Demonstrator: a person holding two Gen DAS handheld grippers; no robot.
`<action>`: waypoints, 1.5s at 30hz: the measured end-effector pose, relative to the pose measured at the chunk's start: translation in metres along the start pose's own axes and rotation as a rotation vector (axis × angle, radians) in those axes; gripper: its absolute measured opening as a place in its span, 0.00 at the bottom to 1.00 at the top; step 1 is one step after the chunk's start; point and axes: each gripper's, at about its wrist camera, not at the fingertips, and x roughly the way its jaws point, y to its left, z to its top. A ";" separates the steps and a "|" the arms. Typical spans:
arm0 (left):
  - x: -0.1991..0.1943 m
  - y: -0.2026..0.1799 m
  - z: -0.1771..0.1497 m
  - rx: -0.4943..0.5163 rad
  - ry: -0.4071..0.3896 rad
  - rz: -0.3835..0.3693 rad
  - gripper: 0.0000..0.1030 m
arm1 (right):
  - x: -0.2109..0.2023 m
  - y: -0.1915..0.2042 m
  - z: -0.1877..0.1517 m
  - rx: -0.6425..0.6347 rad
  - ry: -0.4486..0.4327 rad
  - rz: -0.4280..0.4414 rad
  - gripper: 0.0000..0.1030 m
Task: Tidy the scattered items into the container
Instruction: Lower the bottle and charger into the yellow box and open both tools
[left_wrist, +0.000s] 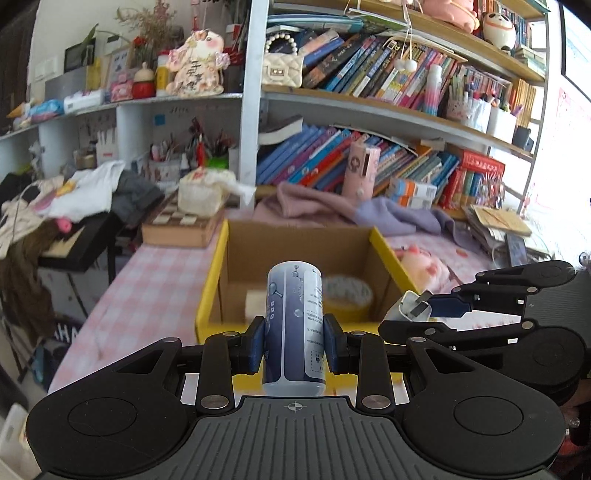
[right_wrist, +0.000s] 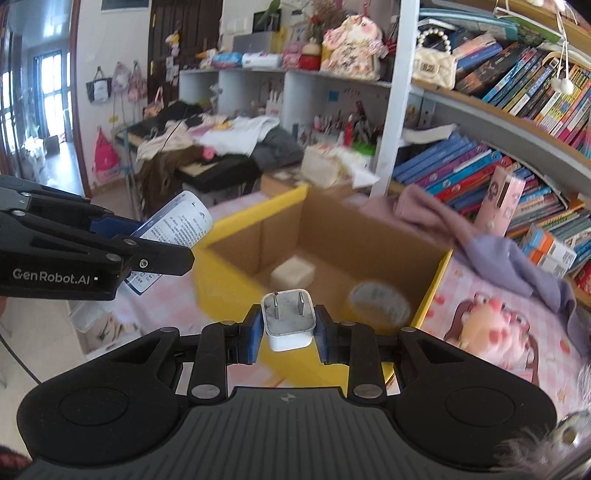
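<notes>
Jaws of left gripper (left_wrist: 294, 345) pinch blue bottle (left_wrist: 294, 325) upright, right gripper (right_wrist: 288, 328) pinches white charger (right_wrist: 288, 321), both near box (left_wrist: 212, 291) front rim, apparently for dropping in.

The left gripper (left_wrist: 294, 341) points slightly downward, its blue pads clamped tight. Just beside it, the right gripper (right_wrist: 288, 328) tilts likewise, pads also pressed inward.
</notes>
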 end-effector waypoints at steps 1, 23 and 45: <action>0.007 0.000 0.006 0.009 0.000 0.000 0.30 | 0.004 -0.006 0.005 -0.002 -0.006 -0.003 0.26; 0.180 -0.020 0.028 0.196 0.360 -0.052 0.30 | 0.153 -0.093 0.079 -0.011 0.139 0.057 0.26; 0.179 -0.018 0.004 0.206 0.443 -0.037 0.47 | 0.270 -0.083 0.070 0.000 0.454 0.116 0.39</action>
